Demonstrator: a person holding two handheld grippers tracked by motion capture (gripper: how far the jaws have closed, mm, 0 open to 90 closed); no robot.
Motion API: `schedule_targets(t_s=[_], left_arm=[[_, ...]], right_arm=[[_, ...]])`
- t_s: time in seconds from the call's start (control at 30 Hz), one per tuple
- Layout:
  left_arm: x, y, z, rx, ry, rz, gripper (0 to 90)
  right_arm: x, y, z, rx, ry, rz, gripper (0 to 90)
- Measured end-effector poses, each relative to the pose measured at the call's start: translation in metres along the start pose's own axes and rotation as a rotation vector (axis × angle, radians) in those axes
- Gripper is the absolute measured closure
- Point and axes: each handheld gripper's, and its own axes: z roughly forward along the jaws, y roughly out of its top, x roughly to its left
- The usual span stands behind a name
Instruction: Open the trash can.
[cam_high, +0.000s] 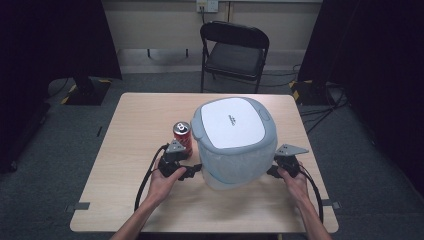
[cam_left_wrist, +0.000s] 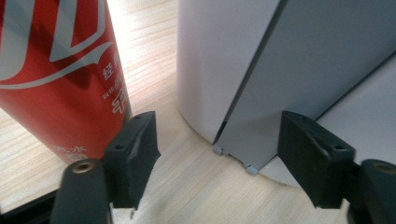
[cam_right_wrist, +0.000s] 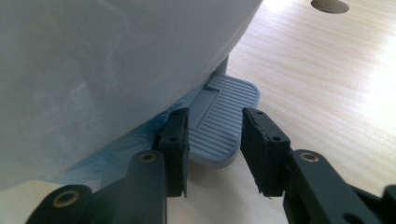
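Pedal bin (cam_high: 234, 145) is central. Left gripper (cam_left_wrist: 217, 156) sits spread at its base beside the cola can (cam_left_wrist: 56, 79). Right gripper (cam_right_wrist: 215, 149) has jaws narrowed around the grey foot pedal (cam_right_wrist: 224, 116), not visibly pinching.

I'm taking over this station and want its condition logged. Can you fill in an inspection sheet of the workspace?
Surface: light wooden table, no damage seen.
Job's things: pedal bin with liner, lid shut; its pedal low over the table.
Clutter: red can, upright beside the bin.
Grippers: left claw open at the bin's base; right claw astride the pedal, contact unclear.
Cables: a black cable trails from each claw.
Surroundings: folding chair, floor cables.
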Motion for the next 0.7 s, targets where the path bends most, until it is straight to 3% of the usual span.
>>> schedule_targets(t_s=[0.13, 0.33, 0.37, 0.43, 0.47, 0.53, 0.63, 0.7], left_arm=[[-0.001, 0.001, 0.002, -0.018, -0.009, -0.022, 39.2], [-0.004, 0.002, 0.005, -0.036, 0.021, -0.034, 47.0], [-0.005, 0.001, 0.005, -0.019, 0.043, -0.029, 47.2], [-0.004, -0.001, 0.003, -0.002, 0.055, -0.032, 43.2], [-0.004, -0.001, 0.003, -0.002, 0.055, -0.032, 41.7], [-0.005, -0.006, -0.006, -0.007, 0.017, -0.043, 37.5], [-0.012, -0.014, -0.013, 0.014, -0.043, -0.021, 34.7], [-0.018, -0.018, -0.015, 0.012, -0.043, -0.010, 35.6]], right_arm=[[0.009, -0.004, -0.007, 0.007, -0.002, -0.004, 65.9], [0.024, -0.011, -0.020, 0.017, 0.007, -0.009, 64.3], [0.032, -0.014, -0.024, 0.023, 0.009, -0.013, 62.5], [0.039, -0.015, -0.027, 0.050, -0.010, -0.017, 53.8], [0.039, -0.015, -0.027, 0.050, -0.010, -0.017, 53.8], [0.041, -0.015, -0.028, 0.050, -0.033, -0.029, 49.2], [0.034, -0.016, -0.027, 0.052, -0.030, 0.002, 47.6], [0.032, -0.016, -0.027, 0.037, -0.012, 0.011, 47.1]])
